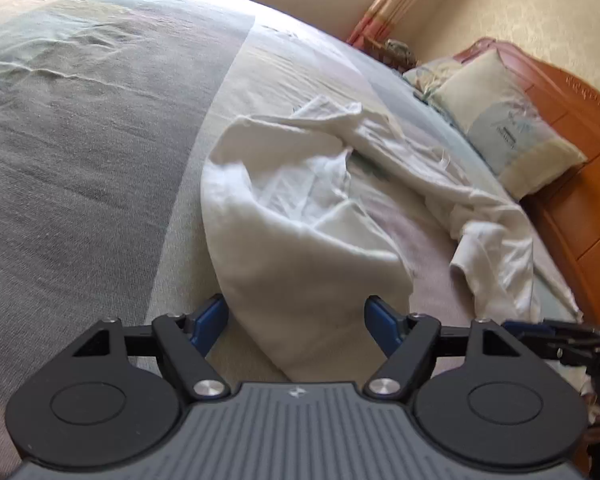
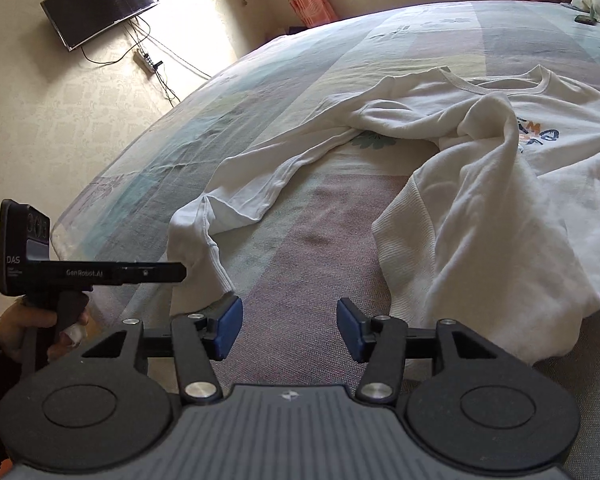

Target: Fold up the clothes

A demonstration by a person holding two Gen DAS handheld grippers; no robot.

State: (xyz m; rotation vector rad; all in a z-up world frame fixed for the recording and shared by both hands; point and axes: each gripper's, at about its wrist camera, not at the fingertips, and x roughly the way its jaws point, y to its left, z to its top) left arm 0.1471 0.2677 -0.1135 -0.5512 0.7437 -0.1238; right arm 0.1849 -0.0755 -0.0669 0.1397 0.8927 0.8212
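White sweatshirt (image 2: 480, 184) rumpled on the bed (image 2: 300, 220) — both grippers' fingers (image 2: 229, 326) apart, nothing between.

The black handheld left gripper (image 2: 92, 272), seen from the right wrist view, carries "GenRobot.AI" in pale letters along its side bar and "DAS" on its upright rear block, with smaller lines below too tiny to read. The white long-sleeved sweatshirt (image 2: 500, 184) bears coloured printed letters on its chest, partly folded under and illegible.
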